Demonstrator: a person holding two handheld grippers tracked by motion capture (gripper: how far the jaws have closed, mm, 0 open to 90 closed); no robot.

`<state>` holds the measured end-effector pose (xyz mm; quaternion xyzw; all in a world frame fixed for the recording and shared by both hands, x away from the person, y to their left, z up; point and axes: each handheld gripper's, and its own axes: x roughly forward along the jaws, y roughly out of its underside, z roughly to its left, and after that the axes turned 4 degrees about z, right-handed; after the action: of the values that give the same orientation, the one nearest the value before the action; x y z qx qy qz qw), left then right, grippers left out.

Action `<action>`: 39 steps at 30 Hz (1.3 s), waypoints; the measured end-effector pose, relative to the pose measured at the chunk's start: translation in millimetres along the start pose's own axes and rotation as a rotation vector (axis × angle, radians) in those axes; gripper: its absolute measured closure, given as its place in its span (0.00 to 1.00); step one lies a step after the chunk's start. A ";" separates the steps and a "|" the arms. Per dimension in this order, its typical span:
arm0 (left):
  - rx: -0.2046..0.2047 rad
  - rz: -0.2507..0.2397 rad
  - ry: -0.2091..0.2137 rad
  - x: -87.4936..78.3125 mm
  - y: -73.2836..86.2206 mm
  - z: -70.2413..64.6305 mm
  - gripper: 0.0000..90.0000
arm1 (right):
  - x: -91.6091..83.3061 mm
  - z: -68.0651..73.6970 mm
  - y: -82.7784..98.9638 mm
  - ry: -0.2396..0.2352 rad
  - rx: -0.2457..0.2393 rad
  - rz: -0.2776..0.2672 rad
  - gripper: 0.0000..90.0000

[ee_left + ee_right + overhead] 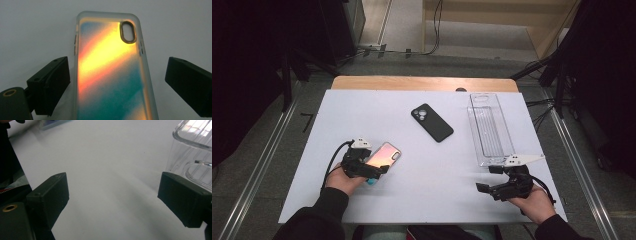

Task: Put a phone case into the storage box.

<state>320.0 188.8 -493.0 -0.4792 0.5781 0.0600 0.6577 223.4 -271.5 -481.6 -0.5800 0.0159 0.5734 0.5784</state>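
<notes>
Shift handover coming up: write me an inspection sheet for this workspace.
Surface: white table, wooden edge at the far side.
Job's things: iridescent phone case lying flat between the open jaws of the left gripper, a gap on each side.
Clutter: black phone case mid-table; clear plastic tray on the right.
Grippers: left gripper open around the iridescent case; right gripper open, nothing between the jaws, beside the tray's near end.
Cables: one trailing from each gripper; more on the floor beyond the table.
Surroundings: grey floor, metal rails either side, dark equipment.
</notes>
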 end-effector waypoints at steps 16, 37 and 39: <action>0.060 -0.057 -0.114 10.5 12.0 -14.5 0.07 | 0.3 0.0 0.1 0.005 0.004 0.007 0.09; 0.052 -0.085 -0.153 8.8 15.7 -16.4 0.19 | 1.2 -0.3 0.5 0.007 -0.001 0.015 0.09; 0.047 -0.082 -0.152 8.4 15.2 -16.3 0.19 | 1.3 -0.3 0.5 0.006 -0.001 0.015 0.09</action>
<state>301.6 181.5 -506.3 -0.4808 0.5075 0.0556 0.7129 223.7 -271.1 -482.9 -0.5819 0.0214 0.5761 0.5736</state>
